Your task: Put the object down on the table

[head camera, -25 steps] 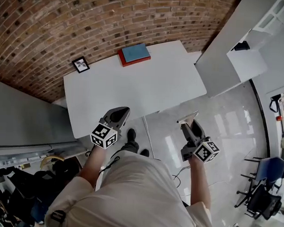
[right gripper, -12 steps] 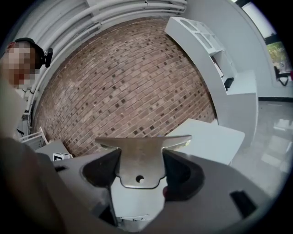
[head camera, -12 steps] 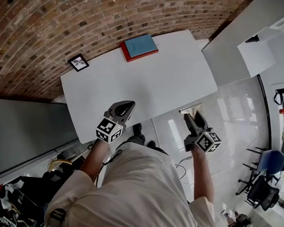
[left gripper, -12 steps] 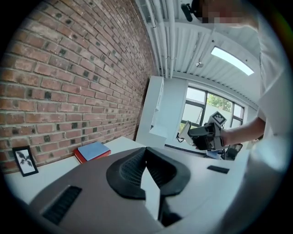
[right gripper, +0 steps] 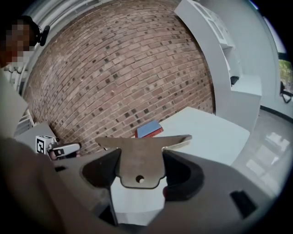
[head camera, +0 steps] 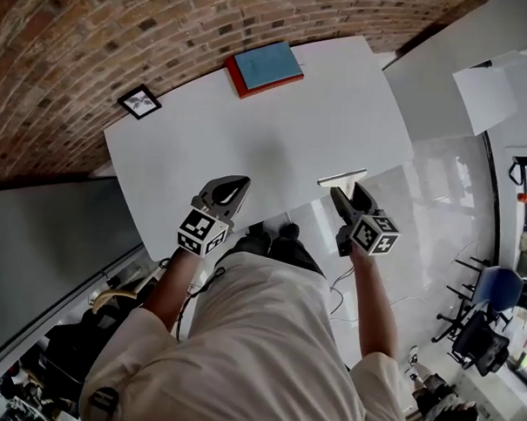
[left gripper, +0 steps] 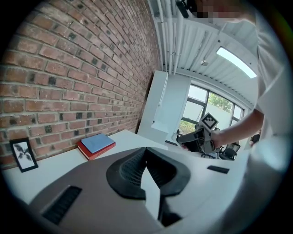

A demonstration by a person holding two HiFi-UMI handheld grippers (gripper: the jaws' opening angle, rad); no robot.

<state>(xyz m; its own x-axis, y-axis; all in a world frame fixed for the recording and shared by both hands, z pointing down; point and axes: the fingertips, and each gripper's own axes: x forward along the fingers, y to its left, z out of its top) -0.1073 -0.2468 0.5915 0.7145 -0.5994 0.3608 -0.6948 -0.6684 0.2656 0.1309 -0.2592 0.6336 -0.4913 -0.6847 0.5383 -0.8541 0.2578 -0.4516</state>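
Note:
A flat grey metal plate (right gripper: pixel 139 157), T-shaped with a small hole, is held level in my right gripper (right gripper: pixel 139 170), which is shut on it. In the head view the metal plate (head camera: pixel 342 176) hangs at the front edge of the white table (head camera: pixel 249 139), ahead of the right gripper (head camera: pixel 343 194). My left gripper (head camera: pixel 232 188) hovers over the table's front left part. In its own view the left gripper (left gripper: pixel 145 151) is shut, its tips meeting with nothing between them.
A red book with a blue one on top (head camera: pixel 264 67) lies at the table's far edge by the brick wall. A small framed picture (head camera: pixel 139 101) stands at the far left corner. A white cabinet (head camera: pixel 453 56) is to the right; office chairs (head camera: pixel 485 320) stand on the glossy floor.
Both grippers have come forward to the table. The right gripper has carried the metal plate from over the floor to the table's front edge.

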